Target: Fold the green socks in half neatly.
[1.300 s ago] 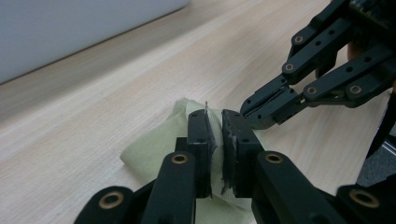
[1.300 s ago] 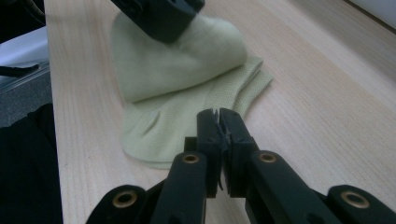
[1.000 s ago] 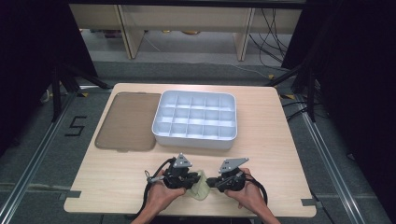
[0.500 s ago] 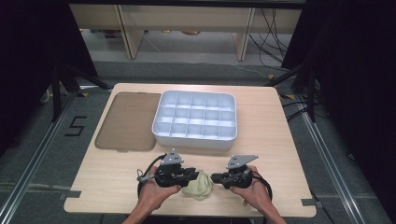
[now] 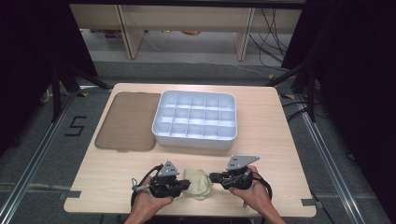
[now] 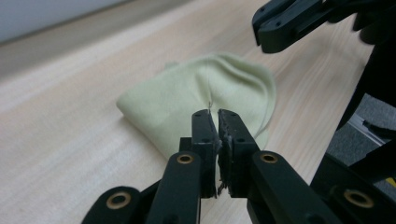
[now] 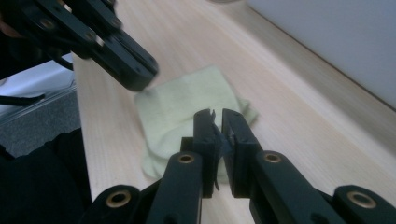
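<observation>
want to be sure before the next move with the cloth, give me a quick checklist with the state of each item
1. Cloth lying flat on the table between the hands: ok, folded, near the front edge.
2. Left claw shut: ok, jaws have just been closing; whether they pinch the cloth: cannot tell.
3. Right claw shut: ok; grip on cloth: cannot tell.
4. Tray compartments free: ok.
5. Lid off, lying left of the tray: ok.

One readable mark: a floor number

A black "5" (image 5: 74,126) stands on the grey floor (image 5: 32,154) left of the table (image 5: 266,100), apparently taped or painted; the tray, cloth and grippers carry no legible lettering.
</observation>
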Demonstrator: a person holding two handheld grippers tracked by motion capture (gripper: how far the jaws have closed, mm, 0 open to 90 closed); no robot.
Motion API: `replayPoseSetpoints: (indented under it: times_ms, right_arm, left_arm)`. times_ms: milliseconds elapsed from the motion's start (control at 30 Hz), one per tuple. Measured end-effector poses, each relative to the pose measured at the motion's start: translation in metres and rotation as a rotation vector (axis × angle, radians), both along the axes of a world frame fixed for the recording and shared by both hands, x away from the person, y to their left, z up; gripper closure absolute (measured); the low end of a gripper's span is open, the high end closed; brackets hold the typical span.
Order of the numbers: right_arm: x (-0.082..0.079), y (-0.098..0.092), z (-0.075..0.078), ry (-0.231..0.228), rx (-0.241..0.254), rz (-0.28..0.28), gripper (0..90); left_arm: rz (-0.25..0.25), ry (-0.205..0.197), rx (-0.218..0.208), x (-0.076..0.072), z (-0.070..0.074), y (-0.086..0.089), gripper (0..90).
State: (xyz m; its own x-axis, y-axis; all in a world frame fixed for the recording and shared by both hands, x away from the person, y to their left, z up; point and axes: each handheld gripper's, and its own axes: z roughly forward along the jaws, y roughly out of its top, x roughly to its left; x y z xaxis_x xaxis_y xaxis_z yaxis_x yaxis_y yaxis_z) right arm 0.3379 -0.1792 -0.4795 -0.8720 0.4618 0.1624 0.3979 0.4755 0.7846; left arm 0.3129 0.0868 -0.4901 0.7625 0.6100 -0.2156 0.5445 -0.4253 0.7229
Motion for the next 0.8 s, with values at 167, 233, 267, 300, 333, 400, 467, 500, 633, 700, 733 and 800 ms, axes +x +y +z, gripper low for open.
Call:
replayPoseSetpoints:
  times_ms: [167, 233, 267, 300, 333, 400, 467, 500, 633, 700, 733, 800]
  right_arm:
    - [-0.002, 0.013, -0.002, -0.016, -0.018, 0.035, 84.4]
    - [-0.003, 0.017, -0.002, 0.001, -0.024, 0.033, 84.4]
    - [-0.002, 0.019, -0.002, -0.001, -0.031, 0.039, 84.3]
    - [-0.001, 0.021, -0.002, -0.004, -0.032, 0.044, 84.3]
    - [0.0, 0.024, -0.003, -0.016, -0.025, 0.047, 84.2]
    - [0.0, 0.029, -0.002, -0.016, -0.035, 0.054, 84.2]
    - [0.0, 0.033, -0.004, -0.02, -0.038, 0.065, 84.2]
    - [-0.001, 0.034, -0.004, -0.009, -0.047, 0.071, 84.2]
    - [-0.004, 0.033, -0.01, 0.009, -0.073, 0.089, 83.9]
    - [-0.006, 0.033, -0.013, 0.017, -0.093, 0.089, 83.9]
    - [-0.007, 0.032, -0.015, 0.016, -0.107, 0.094, 83.9]
    - [-0.007, 0.029, -0.017, 0.016, -0.139, 0.087, 83.9]
  left_arm:
    - [0.009, 0.013, 0.043, 0.002, -0.015, -0.004, 84.2]
    - [0.017, 0.015, 0.035, 0.002, -0.018, -0.005, 84.4]
    - [0.011, 0.016, 0.047, 0.001, -0.017, -0.005, 84.4]
    - [0.019, 0.011, 0.047, 0.002, -0.017, -0.005, 84.4]
    - [0.008, 0.016, 0.052, 0.001, -0.016, -0.005, 84.5]
    - [0.008, 0.016, 0.048, 0.001, -0.017, -0.005, 84.6]
    - [0.009, 0.018, 0.051, 0.001, -0.017, -0.004, 84.8]
    - [0.017, 0.018, 0.037, 0.001, -0.018, -0.005, 84.9]
    - [0.021, 0.03, 0.032, 0.001, -0.018, -0.004, 84.9]
    - [0.028, 0.025, 0.038, 0.001, -0.019, -0.003, 84.8]
    - [0.019, 0.019, 0.049, 0.001, -0.018, -0.002, 84.9]
    - [0.012, 0.019, 0.049, 0.001, -0.017, -0.001, 84.8]
